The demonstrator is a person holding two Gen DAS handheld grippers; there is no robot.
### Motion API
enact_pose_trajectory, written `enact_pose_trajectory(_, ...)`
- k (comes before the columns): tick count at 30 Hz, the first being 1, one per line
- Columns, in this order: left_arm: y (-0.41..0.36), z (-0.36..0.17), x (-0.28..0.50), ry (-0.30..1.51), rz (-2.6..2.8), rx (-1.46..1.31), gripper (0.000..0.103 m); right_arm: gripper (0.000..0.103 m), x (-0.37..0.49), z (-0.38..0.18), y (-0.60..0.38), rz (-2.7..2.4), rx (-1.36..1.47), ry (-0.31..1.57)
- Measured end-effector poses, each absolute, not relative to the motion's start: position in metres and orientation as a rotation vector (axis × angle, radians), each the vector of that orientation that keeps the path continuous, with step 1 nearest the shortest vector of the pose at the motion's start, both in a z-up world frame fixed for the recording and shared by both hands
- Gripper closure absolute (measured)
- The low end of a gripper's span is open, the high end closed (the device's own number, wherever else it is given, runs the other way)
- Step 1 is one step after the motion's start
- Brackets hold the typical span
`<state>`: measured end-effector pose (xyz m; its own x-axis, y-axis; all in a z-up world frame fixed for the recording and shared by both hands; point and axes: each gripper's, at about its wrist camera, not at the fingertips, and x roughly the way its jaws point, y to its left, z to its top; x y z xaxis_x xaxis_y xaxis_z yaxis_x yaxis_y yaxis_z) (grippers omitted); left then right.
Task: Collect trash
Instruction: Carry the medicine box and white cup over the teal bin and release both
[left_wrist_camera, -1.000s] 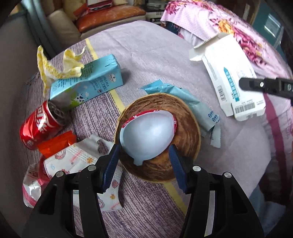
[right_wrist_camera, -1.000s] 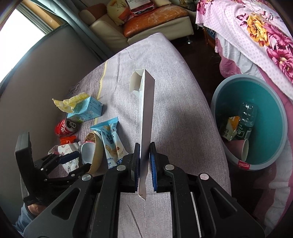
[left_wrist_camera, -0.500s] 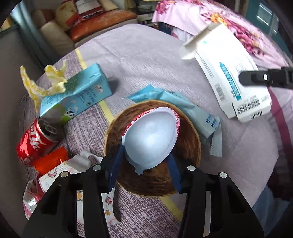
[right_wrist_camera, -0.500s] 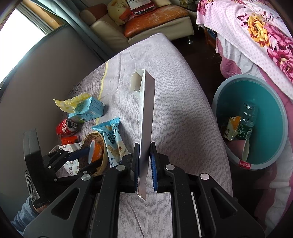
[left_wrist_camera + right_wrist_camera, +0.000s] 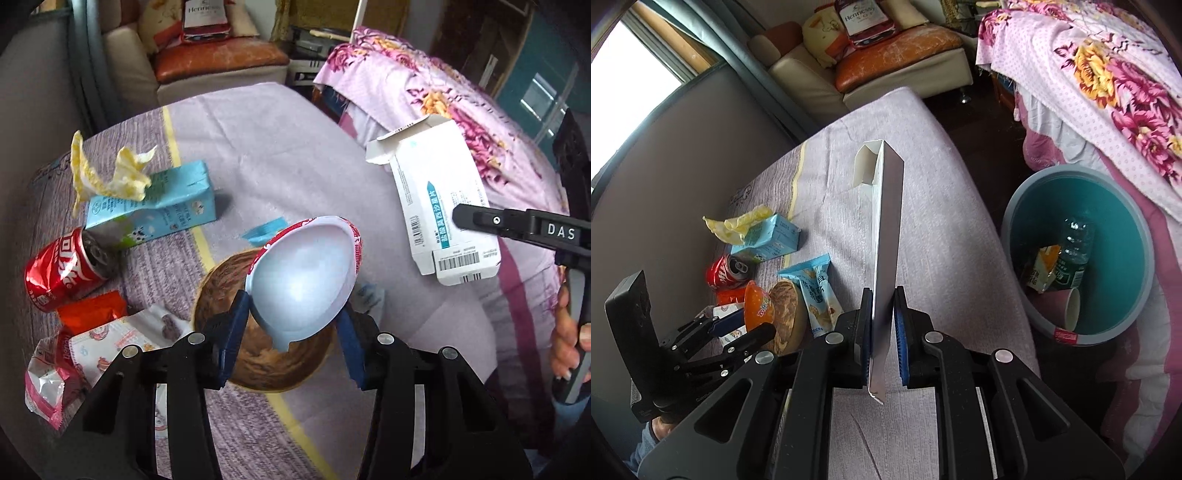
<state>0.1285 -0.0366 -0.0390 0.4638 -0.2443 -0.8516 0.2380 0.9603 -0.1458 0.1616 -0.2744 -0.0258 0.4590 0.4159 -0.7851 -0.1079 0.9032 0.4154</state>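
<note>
Gripping a small plastic cup [image 5: 303,277] between its blue pads, my left gripper [image 5: 291,332] holds it tilted above a brown woven bowl [image 5: 258,354]; the jaws have just been closing and now press on the cup's sides. From this left wrist view the cup's pale inside faces me and looks empty, its rim edged in red. Around the bowl on the purple cloth-covered table [image 5: 258,147] lie a blue milk carton [image 5: 155,210] with a crumpled yellow wrapper [image 5: 110,173] on it, a red soda can [image 5: 62,273] on its side, an orange packet [image 5: 92,314] and a printed snack bag [image 5: 122,339]. Off to the right, my other gripper's finger sits across a white flattened box [image 5: 439,195]. Turning to the right wrist view, my right gripper [image 5: 884,339] is pressed tight on that flat box [image 5: 888,240], which stands edge-on and upright between the jaws. Beside the table on the floor sits a round teal bin [image 5: 1115,229] with a grey rim; inside it are a green-labelled plastic bottle [image 5: 1075,254], an orange drink carton [image 5: 1043,269] and a pink paper cup [image 5: 1067,308]. At the left of this view the cup in my left gripper shows its orange side [image 5: 759,306], just beside the bowl [image 5: 786,310] and a blue snack packet [image 5: 816,291].
</note>
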Motion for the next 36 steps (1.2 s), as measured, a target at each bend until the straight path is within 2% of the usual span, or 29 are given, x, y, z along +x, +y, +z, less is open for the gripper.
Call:
enact_pose_trajectory(6, -0.062, -0.022, 0.137, 1.007, -0.355, -0.041, 0.055, 0.092, 0.159, -0.006, -0.306, 0.269, 0.348, 0.996)
enact_pose_trajectory(15, -0.141, -0.003, 0.149, 0.959, -0.502, 0.015, 0.055, 0.092, 0.143, 0.018, -0.399, 0.076, 0.386, 0.917)
enact_pose_trajectory(22, -0.195, -0.008, 0.155, 0.973, -0.571, 0.062, 0.055, 0.092, 0.139, -0.005, -0.453, 0.005, 0.419, 0.964)
enact_pose_trajectory(29, -0.220, -0.023, 0.165, 1.016, -0.576, 0.095, 0.055, 0.091, 0.151, -0.033, -0.465, 0.014, 0.449, 1.004)
enact_pose_trajectory(31, -0.225, -0.027, 0.169, 1.026, -0.576, 0.100, 0.055, 0.087, 0.156, -0.041, -0.471, 0.013, 0.458, 1.016)
enact_pose_trajectory(36, -0.239, -0.034, 0.174, 1.048, -0.585, 0.112, 0.055, 0.083, 0.161, -0.059, -0.480, -0.002, 0.487, 1.051)
